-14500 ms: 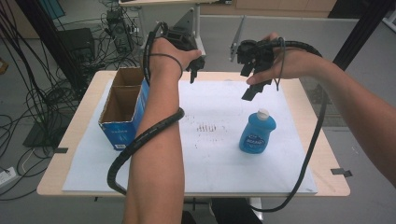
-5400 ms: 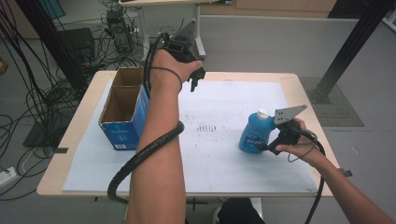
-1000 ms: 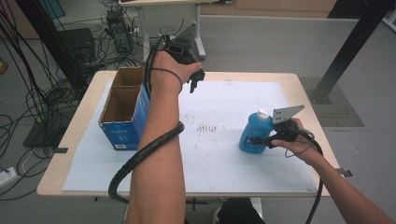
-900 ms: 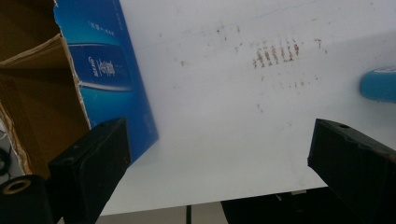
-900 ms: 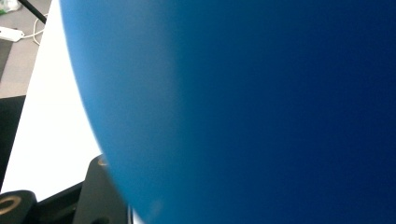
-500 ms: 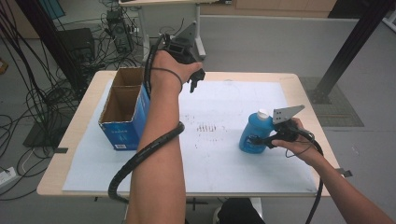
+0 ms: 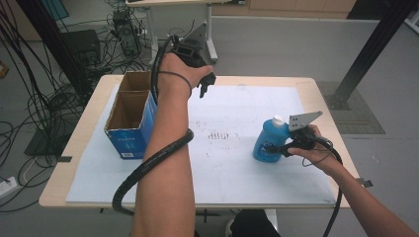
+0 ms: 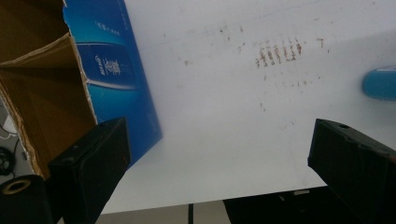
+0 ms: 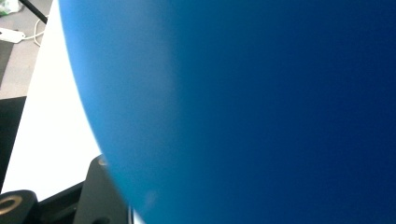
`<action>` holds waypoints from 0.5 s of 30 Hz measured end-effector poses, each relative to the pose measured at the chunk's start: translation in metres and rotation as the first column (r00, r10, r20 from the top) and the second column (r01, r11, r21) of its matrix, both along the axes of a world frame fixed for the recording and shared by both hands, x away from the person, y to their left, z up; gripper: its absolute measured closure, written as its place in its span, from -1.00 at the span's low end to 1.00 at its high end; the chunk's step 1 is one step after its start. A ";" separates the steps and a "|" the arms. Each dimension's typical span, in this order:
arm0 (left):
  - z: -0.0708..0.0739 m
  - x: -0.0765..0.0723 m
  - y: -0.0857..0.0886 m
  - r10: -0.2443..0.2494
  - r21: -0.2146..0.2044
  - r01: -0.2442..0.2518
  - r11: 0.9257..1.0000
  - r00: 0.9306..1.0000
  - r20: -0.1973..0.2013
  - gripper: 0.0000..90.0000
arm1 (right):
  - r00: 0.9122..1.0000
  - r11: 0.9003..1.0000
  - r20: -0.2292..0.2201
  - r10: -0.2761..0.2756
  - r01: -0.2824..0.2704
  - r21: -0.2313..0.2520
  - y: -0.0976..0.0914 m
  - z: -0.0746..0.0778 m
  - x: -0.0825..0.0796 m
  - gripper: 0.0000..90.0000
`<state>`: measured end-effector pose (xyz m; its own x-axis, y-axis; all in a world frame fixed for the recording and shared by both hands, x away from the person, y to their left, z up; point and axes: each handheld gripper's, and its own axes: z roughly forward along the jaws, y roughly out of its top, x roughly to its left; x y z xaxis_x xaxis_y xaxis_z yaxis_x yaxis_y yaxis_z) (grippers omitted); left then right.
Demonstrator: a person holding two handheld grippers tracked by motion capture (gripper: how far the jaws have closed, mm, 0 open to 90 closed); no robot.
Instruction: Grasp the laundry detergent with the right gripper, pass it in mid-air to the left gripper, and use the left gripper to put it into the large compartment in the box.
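A blue bottle (image 7: 268, 140) with a white cap stands upright on the right side of the white sheet (image 7: 222, 168). My right gripper (image 7: 277, 147) comes in level from the right and is shut on its lower body. In the right gripper view the blue bottle (image 9: 261, 107) sits tight against the camera, with one black jaw at the lower left. My left gripper (image 7: 203, 89) hangs above the back of the table, open, with nothing between its jaws. In the left gripper view its jaws (image 8: 215, 154) stand wide apart over the bare sheet, and the bottle (image 8: 380, 84) shows at the right edge.
An open blue cardboard box (image 7: 129, 118) with two brown compartments stands at the table's left; its blue wall (image 8: 112, 70) lies close to the left jaw. Faint brown marks (image 7: 220, 134) dot the sheet's middle. Cables and equipment cover the floor beyond the table's left.
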<state>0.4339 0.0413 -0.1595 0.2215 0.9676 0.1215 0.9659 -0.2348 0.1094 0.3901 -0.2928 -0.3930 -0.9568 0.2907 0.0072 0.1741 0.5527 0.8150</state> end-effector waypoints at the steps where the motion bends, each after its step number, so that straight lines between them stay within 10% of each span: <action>1: 0.000 0.000 0.000 0.000 0.000 0.000 1.000 1.000 0.000 -0.86 | 1.000 1.000 0.000 0.000 0.000 0.000 0.000 0.000 0.000 -0.09; 15: 0.001 -0.001 0.001 0.003 0.001 -0.003 1.000 1.000 0.003 -0.86 | 1.000 1.000 -0.003 0.000 0.000 0.001 0.000 0.000 0.000 -0.09</action>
